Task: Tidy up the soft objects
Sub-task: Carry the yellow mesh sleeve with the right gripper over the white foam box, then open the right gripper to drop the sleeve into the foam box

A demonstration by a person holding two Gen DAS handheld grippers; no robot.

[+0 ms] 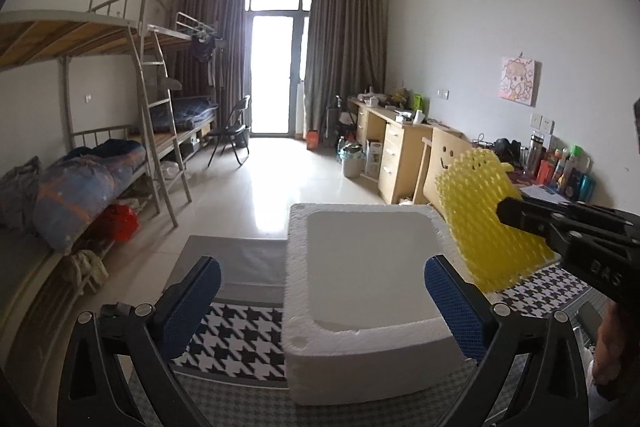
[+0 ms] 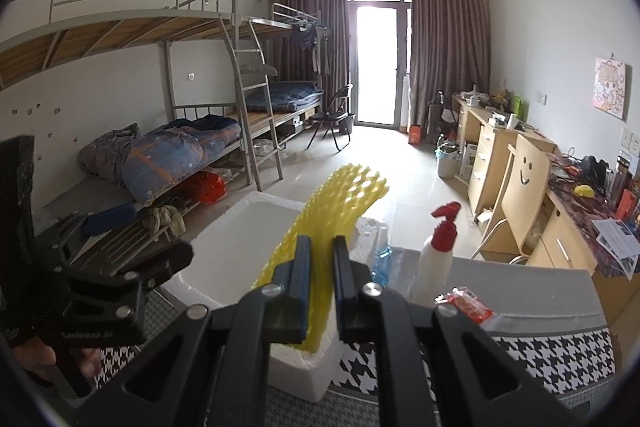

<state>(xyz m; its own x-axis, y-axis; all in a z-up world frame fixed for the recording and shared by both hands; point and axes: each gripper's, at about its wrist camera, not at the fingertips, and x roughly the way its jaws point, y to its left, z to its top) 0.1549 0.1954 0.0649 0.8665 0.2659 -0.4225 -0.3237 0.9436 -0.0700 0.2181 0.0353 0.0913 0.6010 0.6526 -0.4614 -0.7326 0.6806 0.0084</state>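
My right gripper (image 2: 321, 259) is shut on a yellow foam net sleeve (image 2: 340, 203) and holds it upright over the right rim of a white foam box (image 2: 224, 251). In the left wrist view the sleeve (image 1: 480, 211) stands at the box's right edge, gripped by the right gripper (image 1: 505, 213). My left gripper (image 1: 320, 291) is open and empty, its blue-padded fingers on either side of the near part of the white foam box (image 1: 360, 267). The box looks empty inside.
The box sits on a houndstooth cloth (image 1: 240, 339) over a grey table. A white spray bottle with a red trigger (image 2: 438, 255), a clear blue bottle (image 2: 382, 259) and a red packet (image 2: 468, 303) stand right of the box. A wooden chair (image 2: 524, 187) and desks are beyond.
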